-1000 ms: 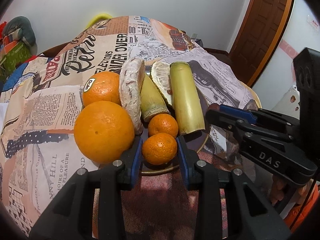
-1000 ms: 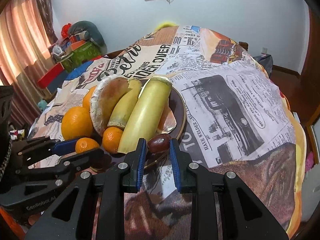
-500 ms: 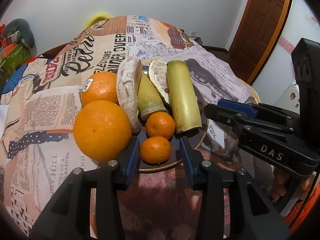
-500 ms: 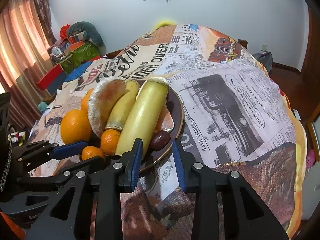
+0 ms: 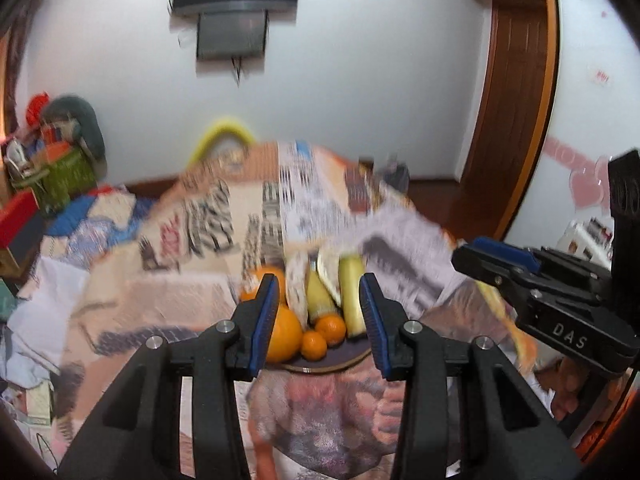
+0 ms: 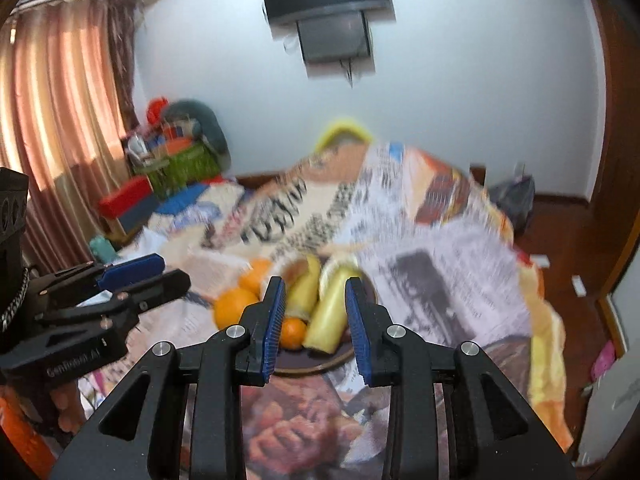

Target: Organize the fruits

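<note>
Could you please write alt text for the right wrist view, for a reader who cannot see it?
The right gripper, fingers apart and holding nothing, hangs above a dark plate of oranges and pale yellow-green stalks on a table under a newspaper-print cloth. The left gripper juts in at the left; the picture is motion-blurred.

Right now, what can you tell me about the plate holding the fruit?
The plate is round and dark, brownish-purple, with a thin paler rim; the material is unclear through the motion blur. It lies flat on the newspaper-print cloth, near the cloth's near edge. It is piled with fruit: a large orange at its left edge, two small oranges in front, and long yellow-green pieces behind. Neither set of fingers touches it; both hang clear in front of it.
</note>
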{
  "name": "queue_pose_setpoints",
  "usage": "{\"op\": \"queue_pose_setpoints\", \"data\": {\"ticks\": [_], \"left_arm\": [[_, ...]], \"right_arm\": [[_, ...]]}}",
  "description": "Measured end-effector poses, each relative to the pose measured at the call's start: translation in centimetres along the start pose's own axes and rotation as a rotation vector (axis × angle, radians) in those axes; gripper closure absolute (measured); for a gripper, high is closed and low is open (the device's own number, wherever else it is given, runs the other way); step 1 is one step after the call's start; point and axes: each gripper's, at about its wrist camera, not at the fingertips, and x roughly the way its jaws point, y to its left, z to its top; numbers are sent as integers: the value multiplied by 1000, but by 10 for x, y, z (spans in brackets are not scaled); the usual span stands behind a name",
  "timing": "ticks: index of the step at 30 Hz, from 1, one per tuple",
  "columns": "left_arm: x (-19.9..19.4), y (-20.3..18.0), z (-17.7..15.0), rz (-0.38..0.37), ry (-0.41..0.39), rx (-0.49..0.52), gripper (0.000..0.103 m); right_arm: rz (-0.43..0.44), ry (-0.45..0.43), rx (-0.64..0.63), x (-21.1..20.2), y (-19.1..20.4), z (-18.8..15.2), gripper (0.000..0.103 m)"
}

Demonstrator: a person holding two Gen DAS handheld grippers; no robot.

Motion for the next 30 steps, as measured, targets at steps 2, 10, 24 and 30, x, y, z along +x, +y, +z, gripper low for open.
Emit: {"op": "queue_pose_setpoints", "data": {"ticks": [2,10,24,30], "left_arm": [[-25,-1,9,6,-67,6,59],[-117,-12,20,34,-312,33,31],[-162,-11,9,59,-410,12,0],[-161,-13,8,57,-405,16,0]], "right_arm": [[2,-61,-9,-24,9,7,75],[-33,-269,-40,-95,42,20,49],[-107,-375,-56,-113,61,13,6],[-116,-388,-55,-117,63,11,0]]}}
